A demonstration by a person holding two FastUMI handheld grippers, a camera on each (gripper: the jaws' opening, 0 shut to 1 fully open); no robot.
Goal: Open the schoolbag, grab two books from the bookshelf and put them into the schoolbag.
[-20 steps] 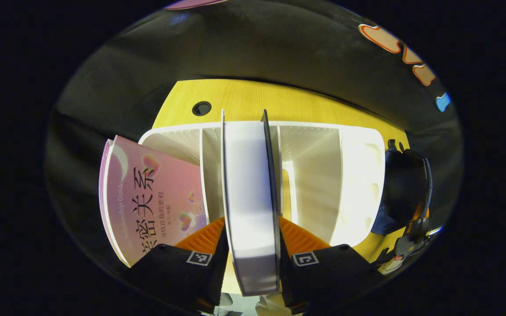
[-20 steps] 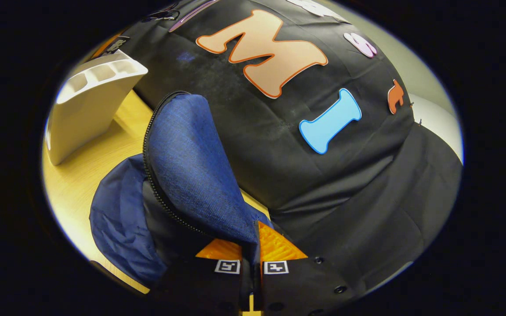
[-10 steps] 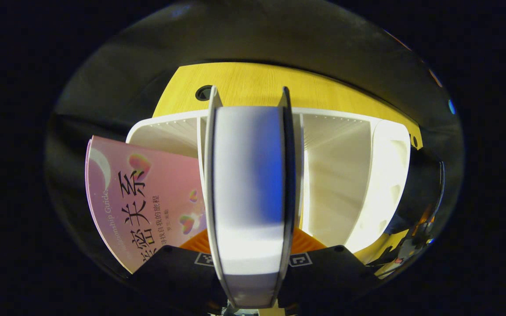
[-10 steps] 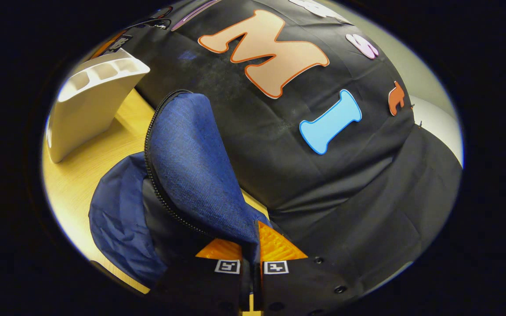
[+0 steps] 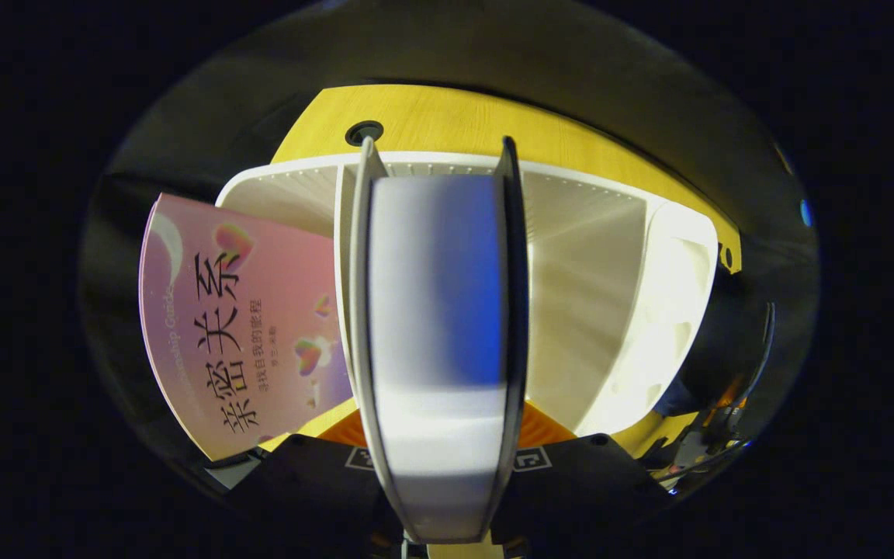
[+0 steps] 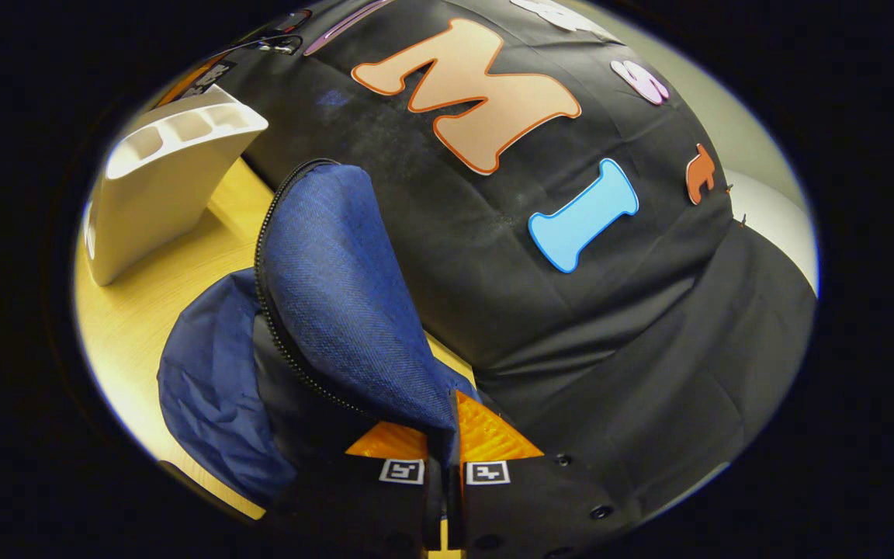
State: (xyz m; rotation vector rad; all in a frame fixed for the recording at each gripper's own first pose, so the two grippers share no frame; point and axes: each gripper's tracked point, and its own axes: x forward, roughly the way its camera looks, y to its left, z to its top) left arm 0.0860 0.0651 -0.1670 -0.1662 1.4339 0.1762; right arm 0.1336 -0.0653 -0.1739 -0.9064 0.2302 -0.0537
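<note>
In the left gripper view a thick book (image 5: pixel 435 341) stands edge-on with its white page block facing me, and my left gripper (image 5: pixel 438 454) is shut on it. Behind it is the white bookshelf (image 5: pixel 602 279), and a pink book (image 5: pixel 241 326) leans in its left end. In the right gripper view my right gripper (image 6: pixel 445 454) is shut on the lifted flap (image 6: pixel 338 287) of the dark blue schoolbag (image 6: pixel 206 388), holding it upright so the zip edge gapes. The bookshelf (image 6: pixel 160 186) stands at the upper left there.
The yellow wooden table (image 5: pixel 447 124) carries the shelf and has a round cable hole (image 5: pixel 363 132) at its back. Part of the schoolbag and the other gripper (image 5: pixel 719 411) lie to the shelf's right. Black cloth wall (image 6: pixel 571 310) rises close behind the bag.
The thick book has come up toward the left camera, out of the shelf slot, and now looks larger. The right gripper and the held flap have stayed in place.
</note>
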